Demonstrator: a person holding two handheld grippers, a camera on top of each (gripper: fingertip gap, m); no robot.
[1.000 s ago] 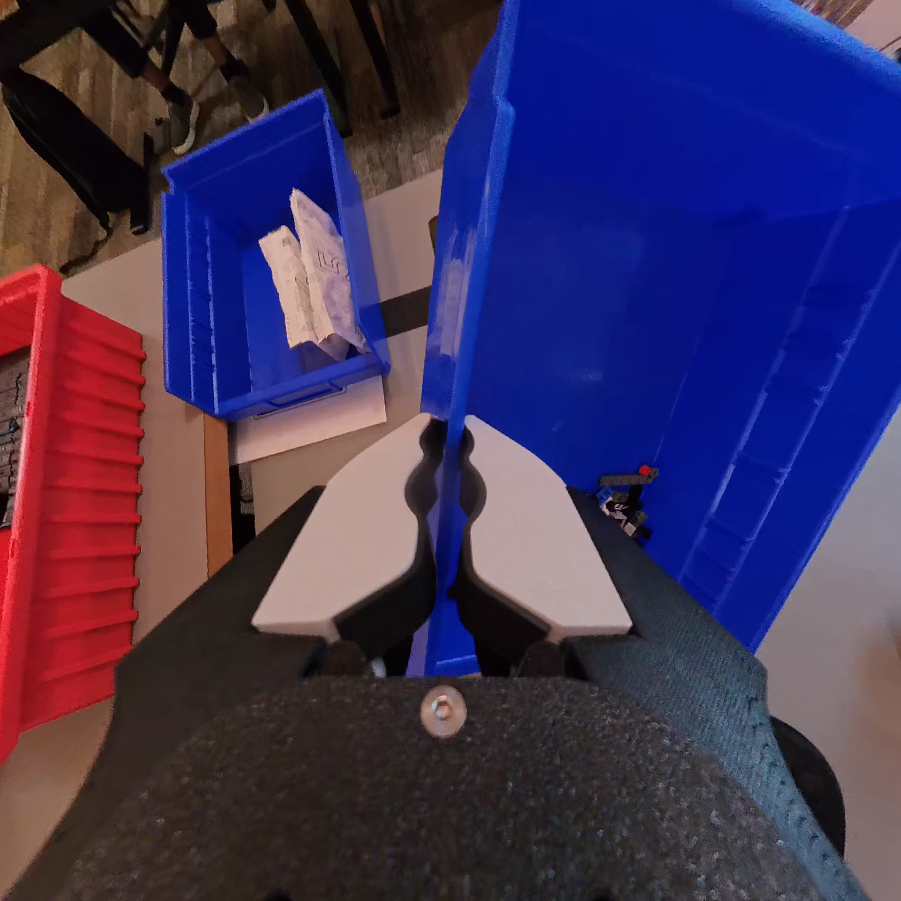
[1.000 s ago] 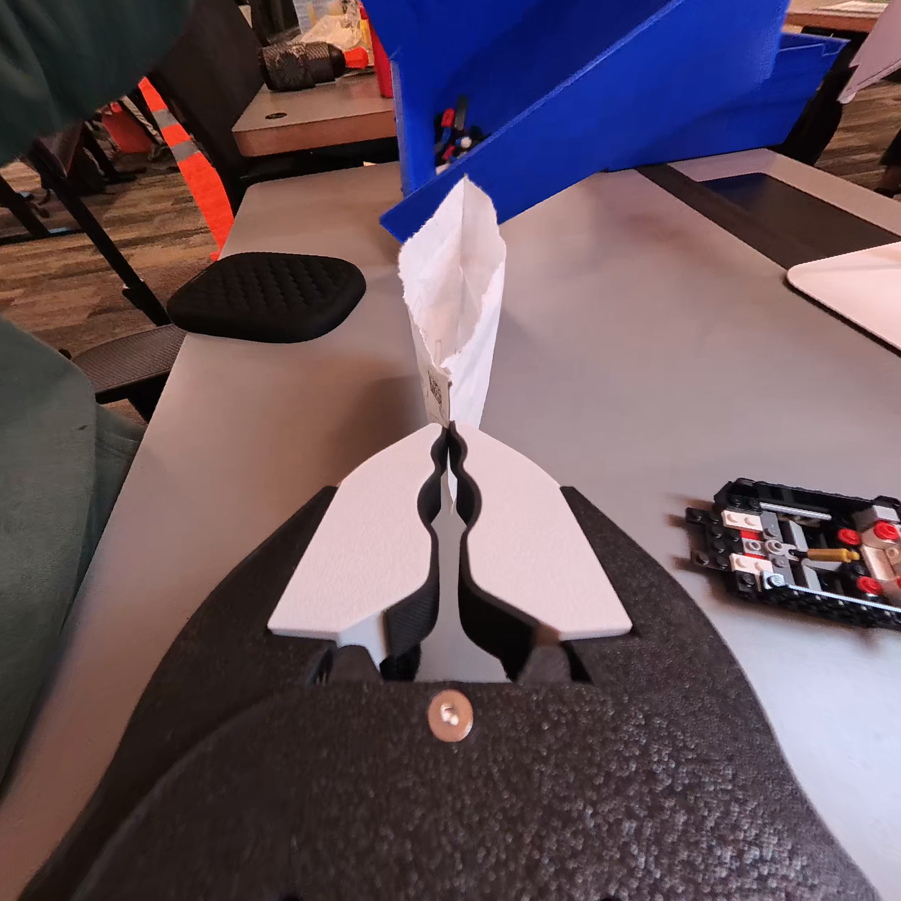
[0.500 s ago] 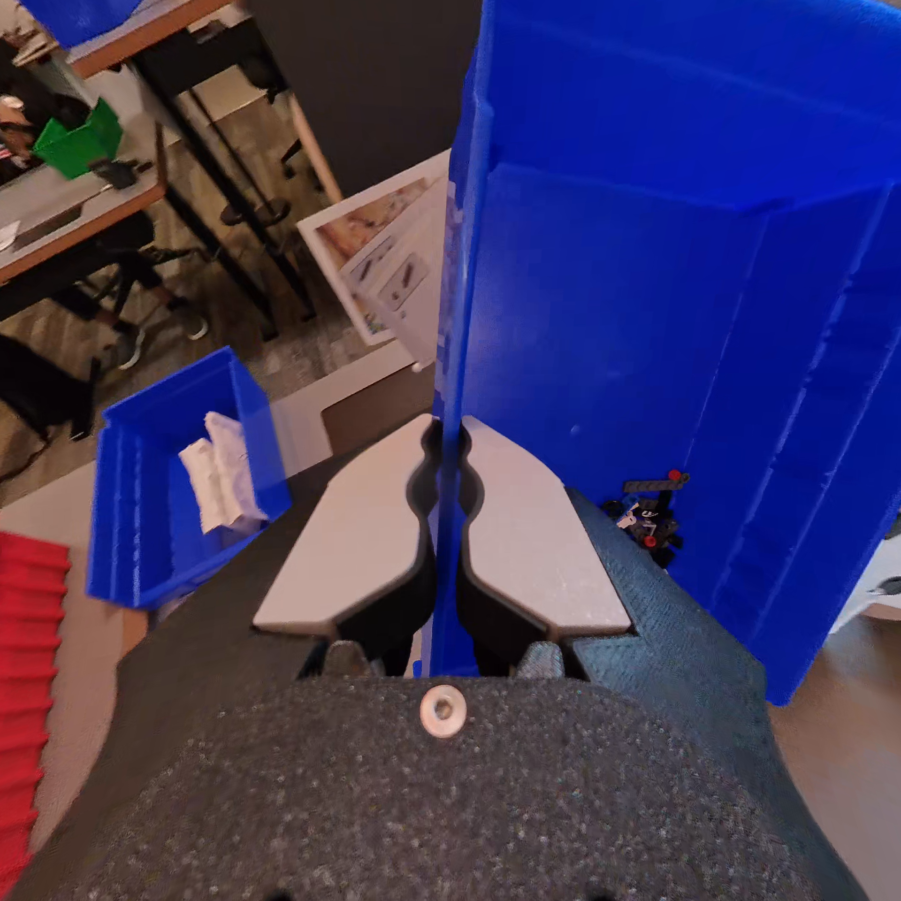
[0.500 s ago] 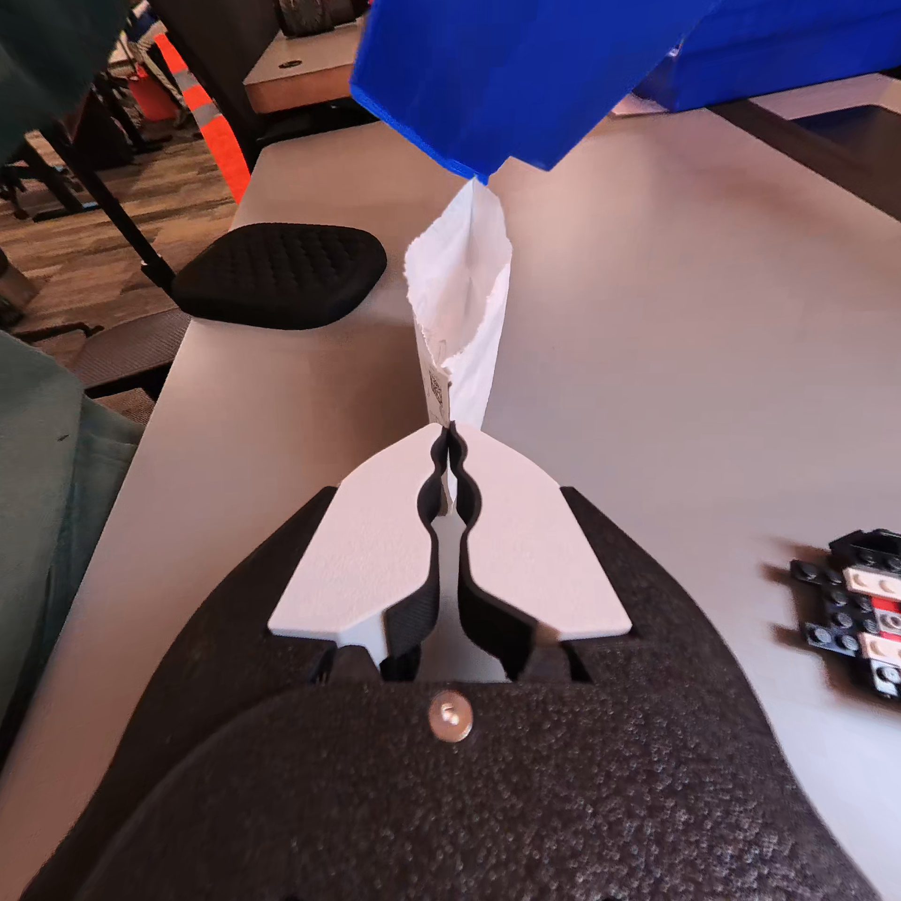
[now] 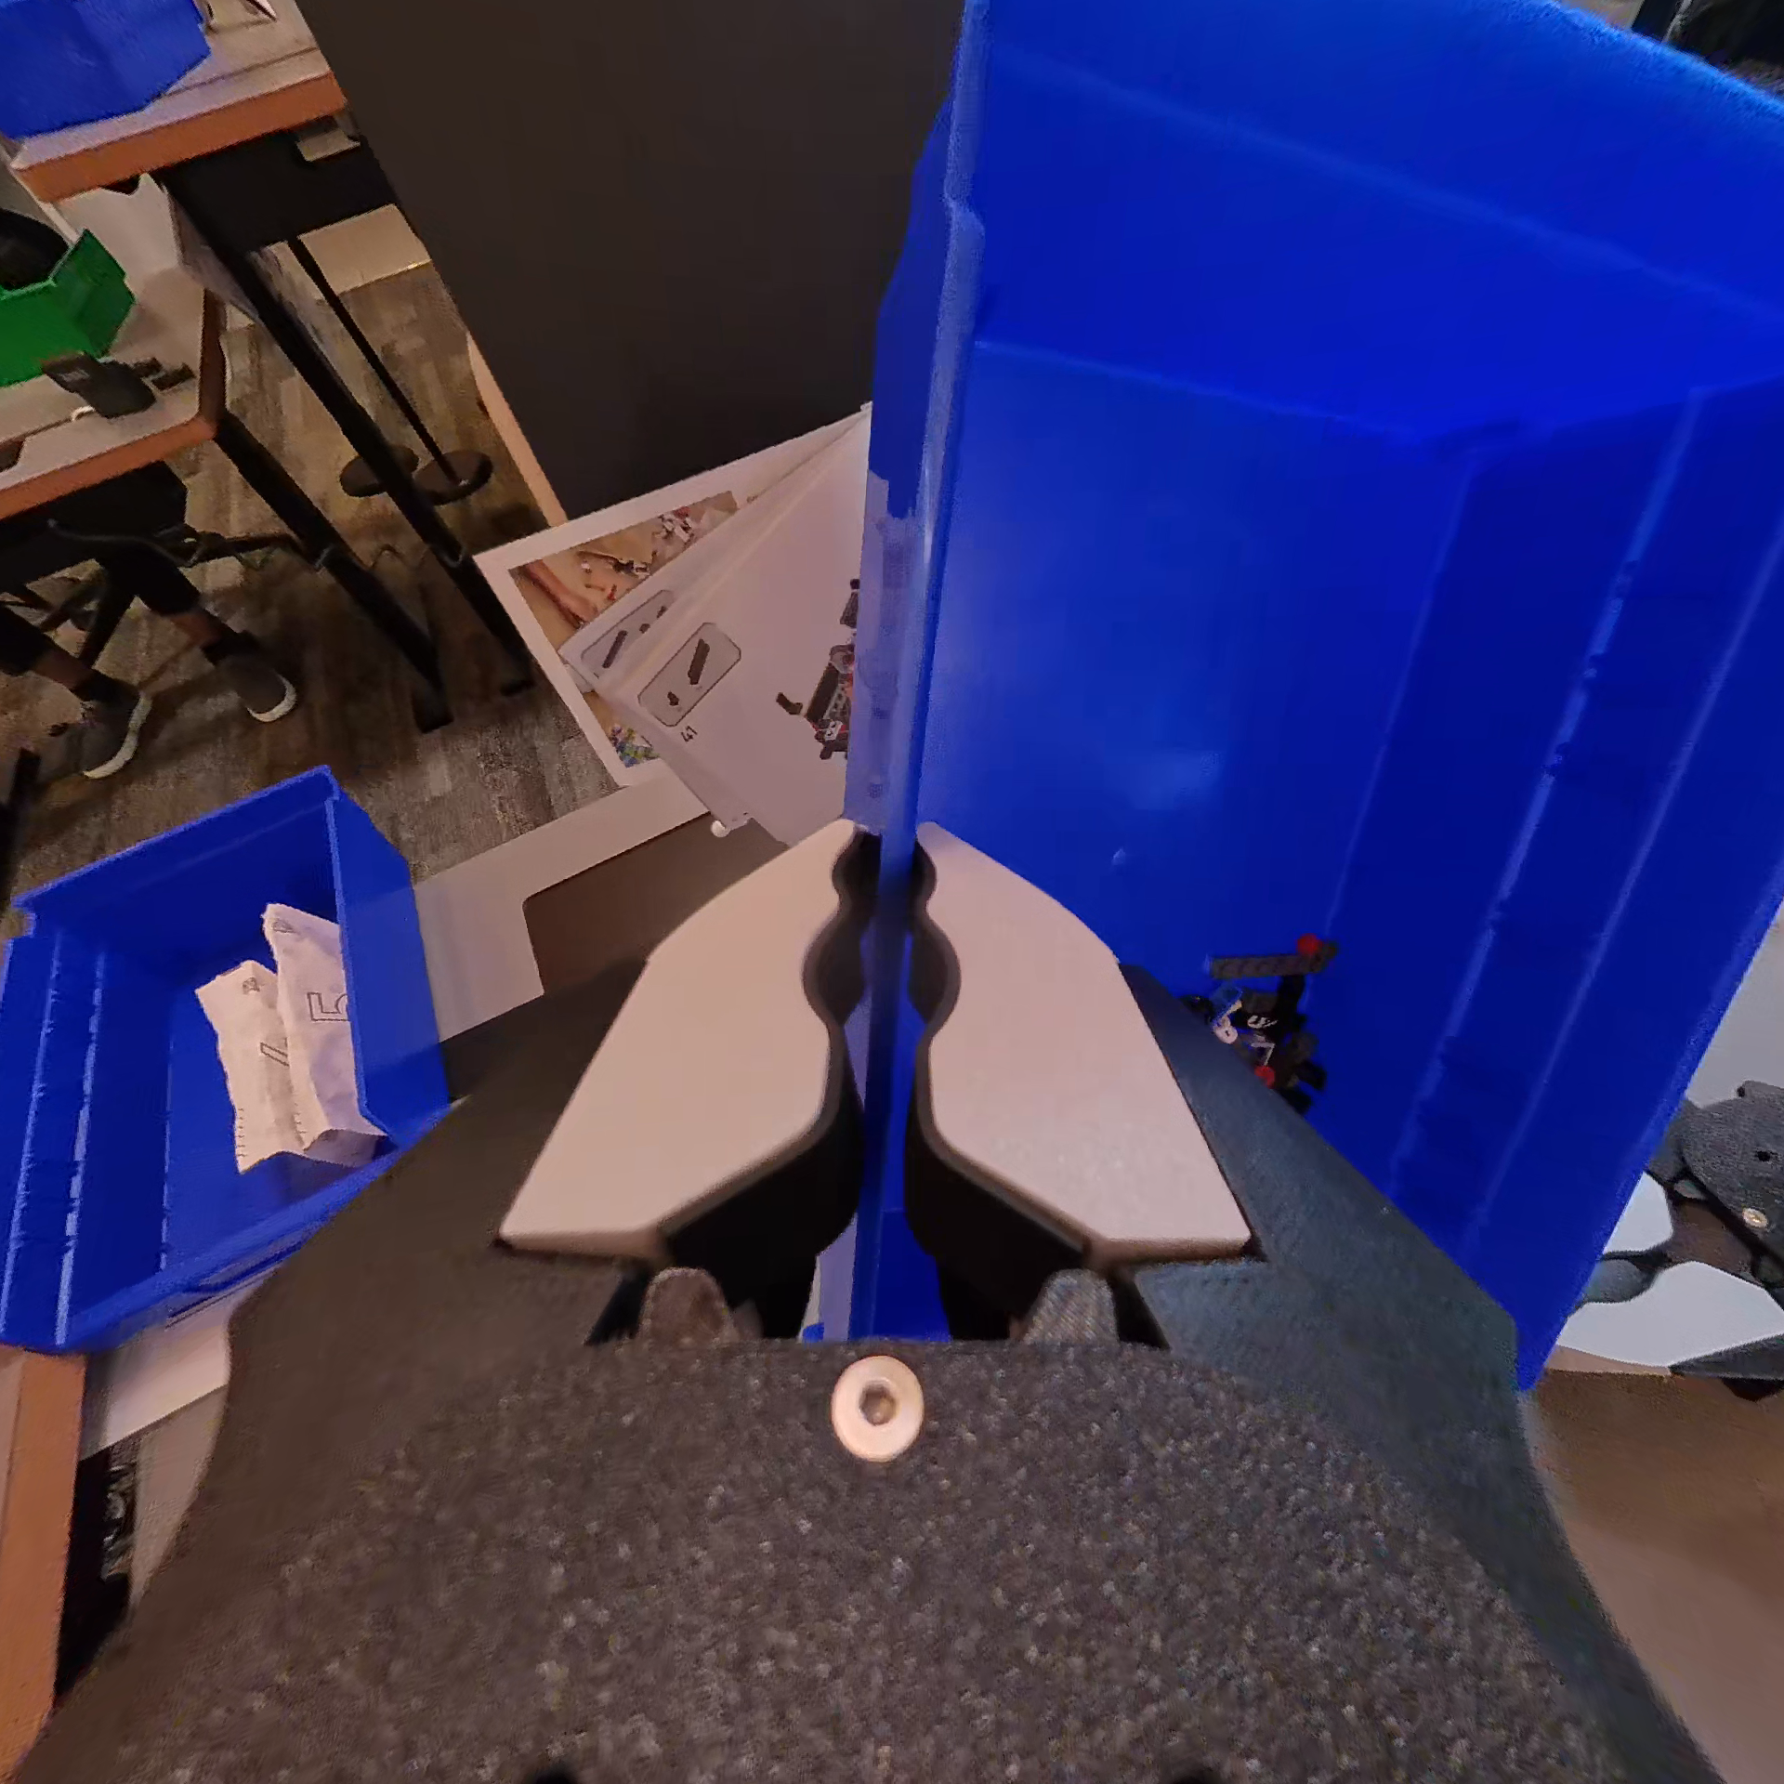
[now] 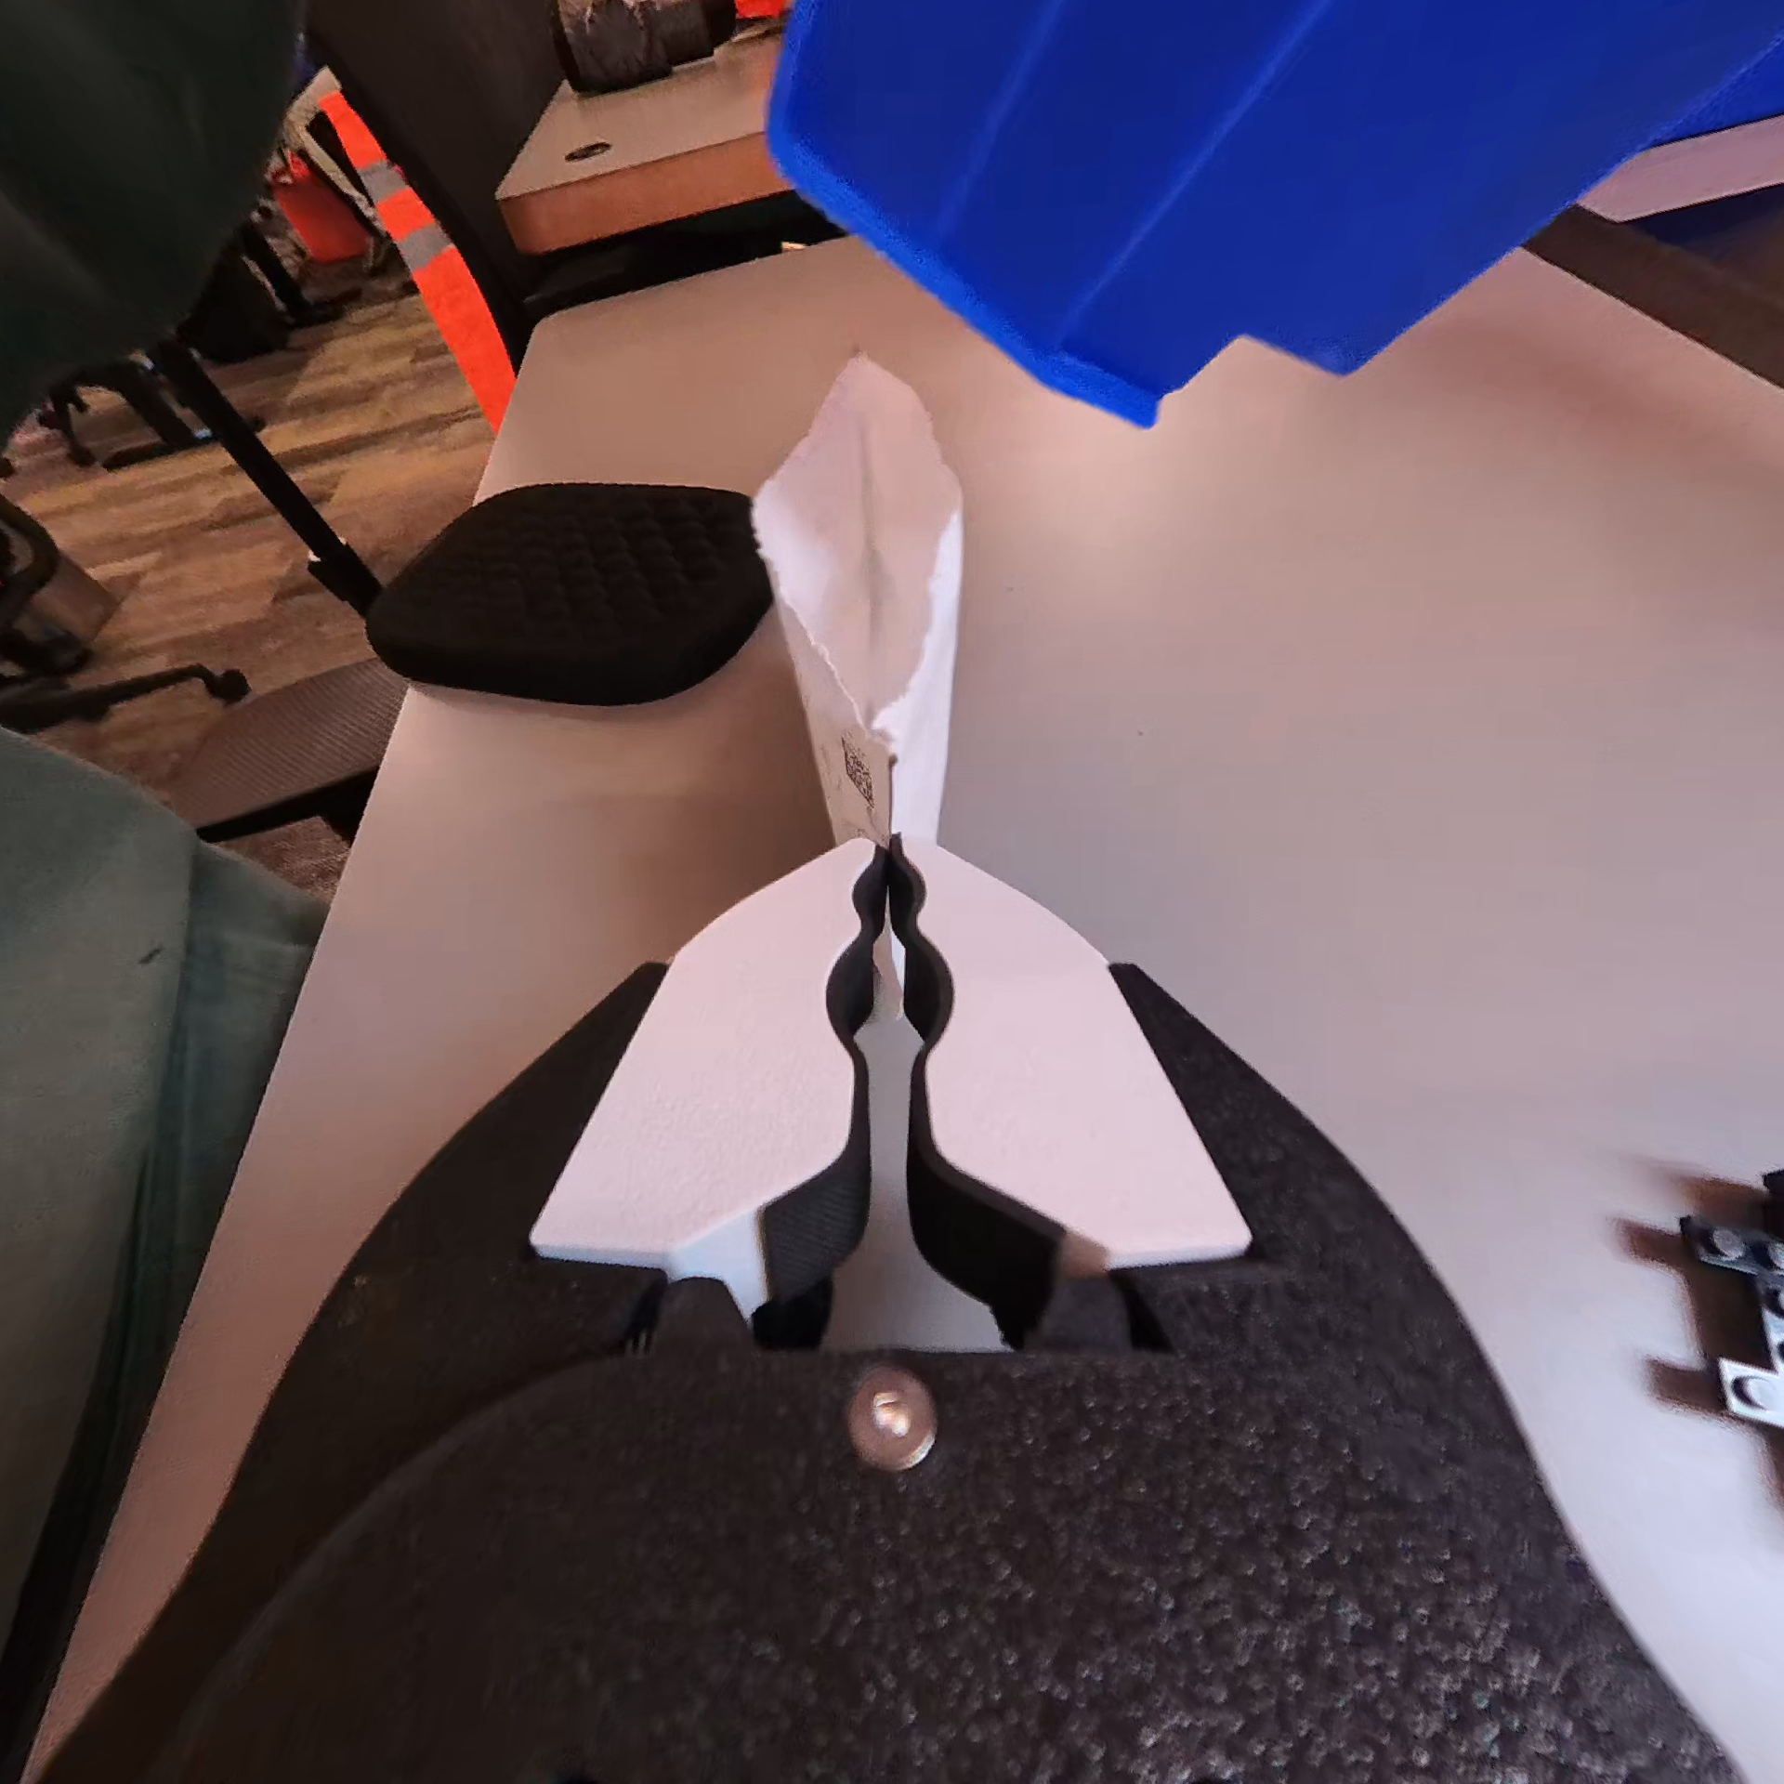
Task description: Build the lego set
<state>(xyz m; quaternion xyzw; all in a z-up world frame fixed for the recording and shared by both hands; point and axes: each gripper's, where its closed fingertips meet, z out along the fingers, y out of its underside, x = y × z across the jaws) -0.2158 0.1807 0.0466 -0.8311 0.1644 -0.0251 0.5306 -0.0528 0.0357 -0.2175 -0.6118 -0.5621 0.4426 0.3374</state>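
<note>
My left gripper is shut on the side wall of a large blue bin and holds it tilted up in the air. Several small dark lego pieces lie gathered in the bin's lower corner. My right gripper is shut on a torn-open white paper bag, held upright over the grey table. The same blue bin hangs above and beyond the bag's mouth in the right wrist view. A partly built black lego model lies blurred at the right edge of the table.
A smaller blue bin with crumpled white bags sits at the left. An open instruction booklet lies behind it. A black padded armrest is at the table's left edge. A person's green sleeve is at the left. My right fingertips sit around 35 cm from my left ones. From my right tips it is roughly 15 cm to the partly built black lego model; from my left, 40 cm.
The left gripper has lifted and tipped the large blue bin further, so its corner now hangs above the paper bag. The right gripper moved left; the lego model slid toward the frame edge.
</note>
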